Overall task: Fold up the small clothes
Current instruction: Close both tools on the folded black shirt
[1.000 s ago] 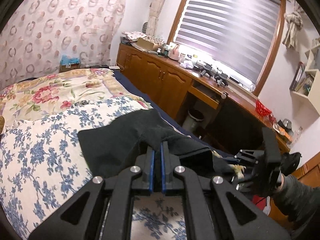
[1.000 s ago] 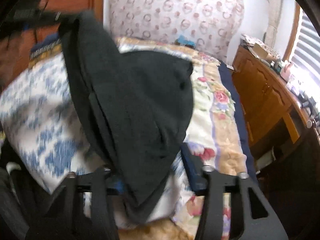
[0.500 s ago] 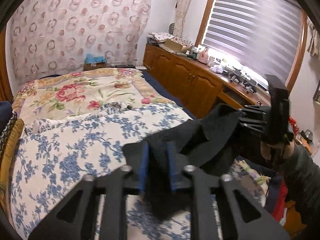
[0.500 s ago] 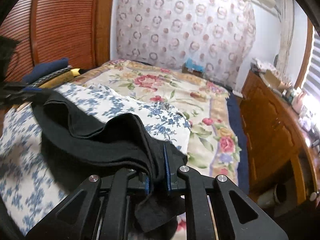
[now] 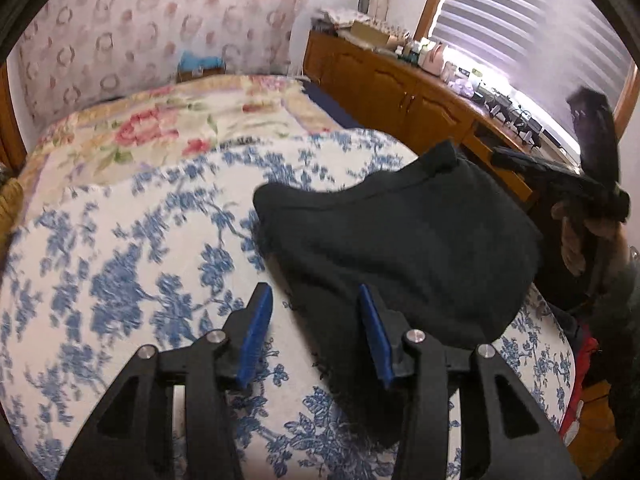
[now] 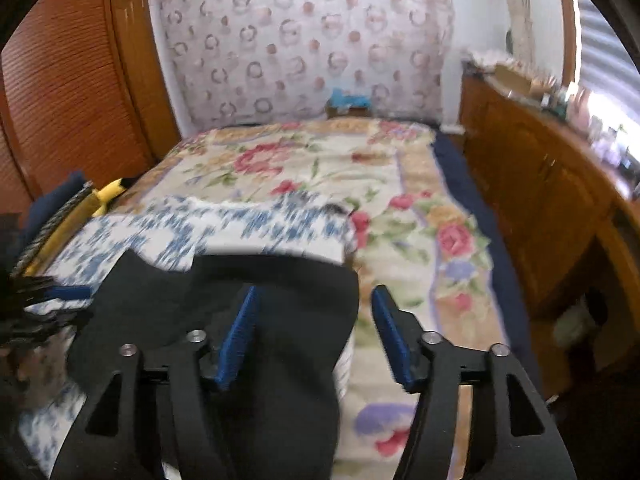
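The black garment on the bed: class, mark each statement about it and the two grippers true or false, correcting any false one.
1. The left gripper is open. True.
2. The right gripper is clamped on the black garment. False: its jaws stand apart.
3. The garment lies on the blue floral cover. True.
4. The garment is white. False: it is black.

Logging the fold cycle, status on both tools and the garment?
Left tool open, right tool open. Black garment lying free on the blue floral quilt, bunched, not flat. Nothing in the way.
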Demonstrator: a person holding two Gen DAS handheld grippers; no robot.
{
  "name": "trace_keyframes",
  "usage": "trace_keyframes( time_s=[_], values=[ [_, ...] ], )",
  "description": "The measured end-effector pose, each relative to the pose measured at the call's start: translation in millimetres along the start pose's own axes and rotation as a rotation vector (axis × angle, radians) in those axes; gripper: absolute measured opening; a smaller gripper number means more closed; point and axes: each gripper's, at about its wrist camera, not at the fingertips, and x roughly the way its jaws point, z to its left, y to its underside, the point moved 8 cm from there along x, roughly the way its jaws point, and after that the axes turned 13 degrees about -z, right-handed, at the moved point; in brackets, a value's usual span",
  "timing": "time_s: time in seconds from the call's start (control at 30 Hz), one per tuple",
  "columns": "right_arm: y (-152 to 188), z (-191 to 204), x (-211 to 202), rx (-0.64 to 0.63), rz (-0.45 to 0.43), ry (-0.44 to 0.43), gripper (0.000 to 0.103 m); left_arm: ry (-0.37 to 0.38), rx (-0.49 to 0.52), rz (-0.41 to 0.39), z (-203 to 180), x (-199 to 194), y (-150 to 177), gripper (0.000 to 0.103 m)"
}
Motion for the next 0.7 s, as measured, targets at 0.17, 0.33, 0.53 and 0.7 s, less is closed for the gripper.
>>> trace_keyframes(
  time_s=[0.17, 0.33, 0.53, 0.7],
  values=[
    [34.7, 3.0, 3.8, 0.070, 0.109, -0.049, 0.067, 0.010, -0.036, 0.036, -3.8, 17.2, 3.8, 0.044],
    [46.8, 4.8, 10.0, 0.126, 0.148, -0.063, 0.067, 0.018, -0.062, 0.042, -9.1, 25.5, 5.8, 0.048],
    [53.3, 13.5, 11.3, 0.145, 0.169, -0.110, 0.058, 0.045, -0.097, 0.050, -9.7, 31.4, 0.4, 0.048],
    [54.9, 23.8, 9.8, 0.138, 0.161, -0.158, 0.034, 0.093, -0.124, 0.060, -10.3, 30.9, -1.6, 0.040]
  ],
)
